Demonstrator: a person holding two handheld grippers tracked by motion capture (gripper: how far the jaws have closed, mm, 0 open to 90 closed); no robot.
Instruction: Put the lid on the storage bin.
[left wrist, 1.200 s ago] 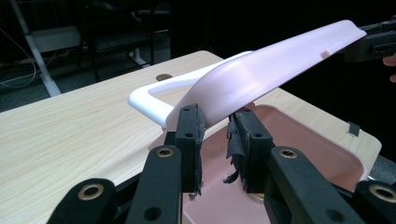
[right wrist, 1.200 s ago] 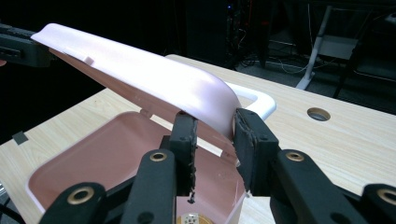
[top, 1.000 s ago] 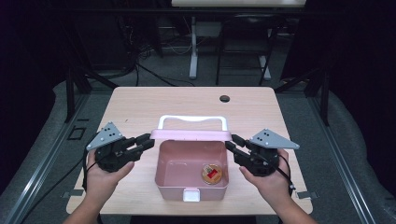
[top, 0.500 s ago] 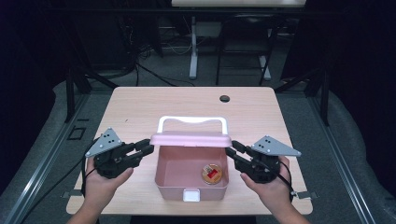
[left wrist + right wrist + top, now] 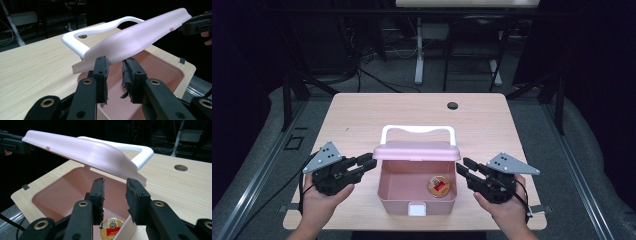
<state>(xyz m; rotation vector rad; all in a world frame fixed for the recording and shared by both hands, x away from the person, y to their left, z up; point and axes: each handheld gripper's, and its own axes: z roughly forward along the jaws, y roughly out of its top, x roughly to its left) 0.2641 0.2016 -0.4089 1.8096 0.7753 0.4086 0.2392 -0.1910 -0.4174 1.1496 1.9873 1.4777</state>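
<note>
A pink plastic box (image 5: 398, 204) stands at the table's near edge. Its pink lid (image 5: 416, 151) with a white handle (image 5: 418, 129) hangs half raised over the back of the box. Inside lies a round gold and red tin (image 5: 439, 186), also in the right gripper view (image 5: 111, 228). My left gripper (image 5: 368, 163) is open, with its tips at the lid's left end. In the left gripper view (image 5: 115, 62) the lid (image 5: 140, 40) sits just over the tips. My right gripper (image 5: 462, 167) is open at the lid's right end, its tips (image 5: 115, 185) just under the lid (image 5: 85, 151).
The light wooden table (image 5: 362, 120) has a round cable hole (image 5: 453, 105) at the back right. A white latch (image 5: 416, 210) sits on the box's front wall. Dark floor, cables and table legs lie beyond the far edge.
The lid has tipped forward and down from a more upright stand. Both grippers have drawn back toward the near edge, staying at the lid's ends.
</note>
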